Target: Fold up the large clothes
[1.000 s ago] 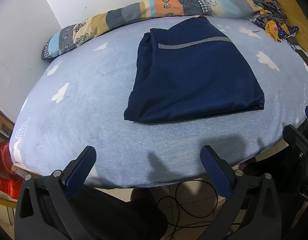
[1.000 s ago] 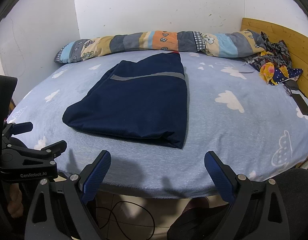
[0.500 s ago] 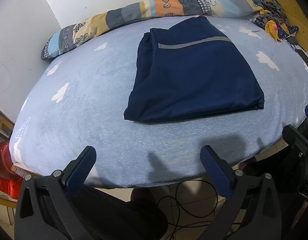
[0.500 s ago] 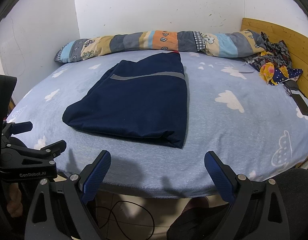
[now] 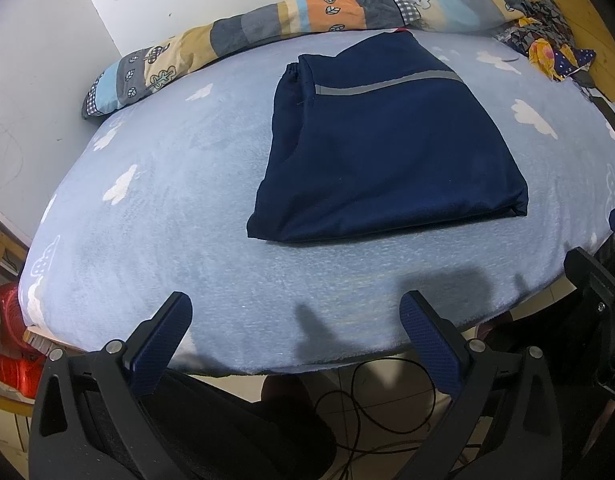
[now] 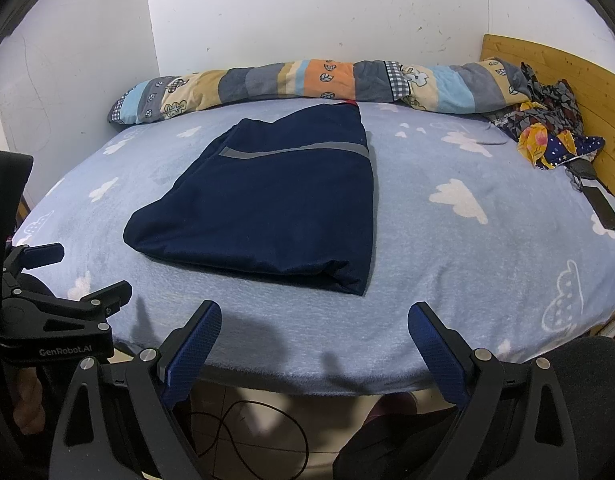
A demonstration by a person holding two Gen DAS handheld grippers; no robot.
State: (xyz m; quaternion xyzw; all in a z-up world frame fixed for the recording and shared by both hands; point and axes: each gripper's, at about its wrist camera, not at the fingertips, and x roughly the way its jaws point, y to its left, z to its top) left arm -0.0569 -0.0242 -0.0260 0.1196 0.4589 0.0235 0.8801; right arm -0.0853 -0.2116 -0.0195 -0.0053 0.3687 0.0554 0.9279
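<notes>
Blue-padded fingers of the left claw (image 5: 295,324) are seen spread wide apart at the near edge of the bed (image 5: 155,200), with nothing between them; the right claw (image 6: 315,332) is likewise held apart and empty over the same edge. Below the mattress, a black cable (image 5: 387,400) is seen looped on the tiled floor. Beyond the claws, well clear of both, the navy garment (image 6: 267,208) is laid folded into a flat rectangle on the pale blue cloud-print blanket, a grey stripe (image 6: 291,152) crossing its far part. Further right, a dark phone (image 6: 605,210) is seen lying near the wooden headboard (image 6: 547,68), beside a heap of patterned clothes (image 6: 547,128). Along the far wall a striped patchwork quilt (image 6: 307,84) is rolled lengthwise.
</notes>
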